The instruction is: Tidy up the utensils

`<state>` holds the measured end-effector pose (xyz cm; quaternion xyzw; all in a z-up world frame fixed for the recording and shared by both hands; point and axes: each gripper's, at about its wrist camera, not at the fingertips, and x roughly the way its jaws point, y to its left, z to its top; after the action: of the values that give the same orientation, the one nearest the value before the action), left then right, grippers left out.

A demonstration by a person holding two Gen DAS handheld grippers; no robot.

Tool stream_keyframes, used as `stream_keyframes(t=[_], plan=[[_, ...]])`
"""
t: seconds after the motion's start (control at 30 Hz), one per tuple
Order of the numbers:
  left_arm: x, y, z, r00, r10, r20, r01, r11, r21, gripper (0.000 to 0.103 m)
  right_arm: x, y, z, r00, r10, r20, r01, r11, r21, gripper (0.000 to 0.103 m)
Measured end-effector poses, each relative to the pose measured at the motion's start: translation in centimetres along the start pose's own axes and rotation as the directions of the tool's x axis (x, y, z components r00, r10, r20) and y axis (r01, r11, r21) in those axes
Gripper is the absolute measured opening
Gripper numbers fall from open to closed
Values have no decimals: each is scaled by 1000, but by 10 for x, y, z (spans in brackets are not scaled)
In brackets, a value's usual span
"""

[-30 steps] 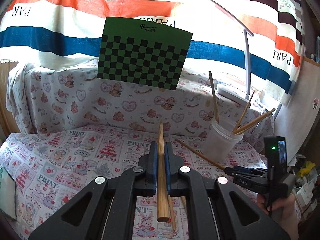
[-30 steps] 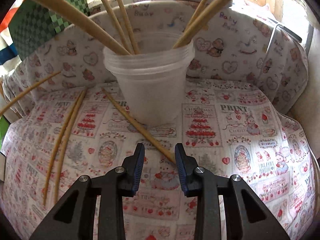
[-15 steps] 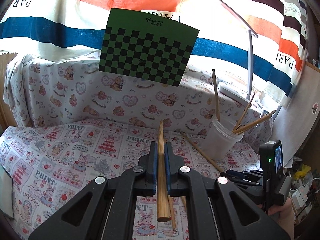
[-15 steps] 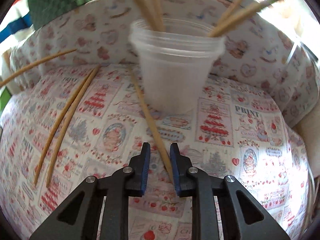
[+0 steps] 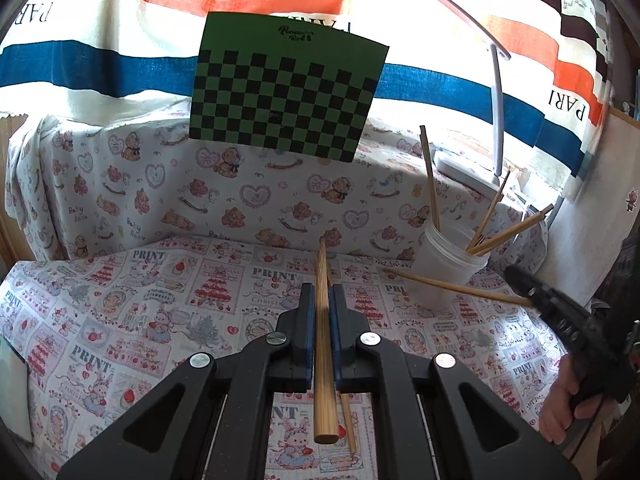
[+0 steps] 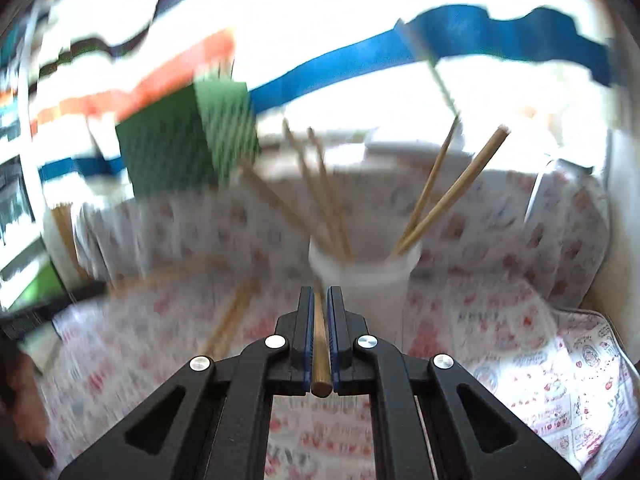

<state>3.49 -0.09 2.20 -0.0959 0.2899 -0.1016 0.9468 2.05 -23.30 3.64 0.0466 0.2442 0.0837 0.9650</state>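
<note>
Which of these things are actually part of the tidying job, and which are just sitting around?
Part of the job:
- chopstick in the left gripper
- chopstick in the right gripper
- white cup holding chopsticks
- loose chopstick on the tablecloth

Just lying about:
- green checkered board
- white desk lamp
- striped cloth behind

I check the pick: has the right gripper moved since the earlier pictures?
Yes. The right gripper, shut on a chopstick, rose and tilted up; the plastic cup sank in its view.
</note>
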Motion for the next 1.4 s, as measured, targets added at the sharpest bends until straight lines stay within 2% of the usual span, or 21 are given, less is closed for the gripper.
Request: stream_keyframes(t=[0.1, 0.23, 0.5, 0.67, 0.73, 0.8, 0.93, 1.0, 1.07, 1.13, 1.2, 1.3, 1.33, 1.4], plan=[[0, -2, -1, 1000, 5, 4, -5, 1000, 9, 6, -15, -10, 7, 996, -1, 87, -3, 999, 48, 7], [-5, -2, 0, 999, 6, 34, -6, 1000, 7, 6, -27, -26, 19, 988, 11, 154, -29, 993, 111, 7], [-12, 4, 3, 998, -11, 68, 12, 1000, -19, 0, -40, -37, 27, 977, 42, 209, -72, 988, 135, 7], [-3, 2, 1, 999, 25, 23, -25, 1000, 2, 0, -33, -26, 23, 982, 59, 181, -77, 993, 94, 7], [6, 0, 0, 998, 58, -31, -57, 998, 23, 0, -32, -22, 21, 983, 72, 172, -87, 993, 82, 7], [17, 1, -3, 995, 47, -92, -45, 999, 20, 3, -32, -19, 20, 982, 73, 176, -87, 993, 76, 7], [40, 1, -11, 975, 18, -222, -12, 1000, 27, 14, -45, -19, 21, 971, 69, 227, -89, 993, 80, 6], [47, -3, -16, 966, 10, -257, -2, 999, 34, 21, -54, -21, 23, 962, 84, 260, -110, 990, 88, 6], [51, -9, -22, 961, 36, -274, -20, 998, 61, 26, -63, -24, 26, 954, 98, 285, -131, 987, 98, 6], [58, -15, -29, 948, 83, -308, -52, 993, 106, 28, -72, -25, 27, 943, 117, 310, -153, 984, 95, 4], [69, -17, -36, 923, 128, -362, -86, 988, 131, 28, -77, -23, 29, 938, 128, 321, -162, 983, 82, 2], [83, -14, -45, 891, 128, -436, -85, 989, 117, 28, -82, -21, 29, 932, 133, 337, -167, 983, 76, 2], [82, -14, -45, 896, 131, -425, -86, 989, 122, 28, -83, -20, 29, 932, 141, 335, -173, 982, 69, 2], [82, -15, -46, 893, 139, -428, -89, 987, 134, 28, -80, -18, 29, 936, 148, 320, -176, 983, 58, 2]])
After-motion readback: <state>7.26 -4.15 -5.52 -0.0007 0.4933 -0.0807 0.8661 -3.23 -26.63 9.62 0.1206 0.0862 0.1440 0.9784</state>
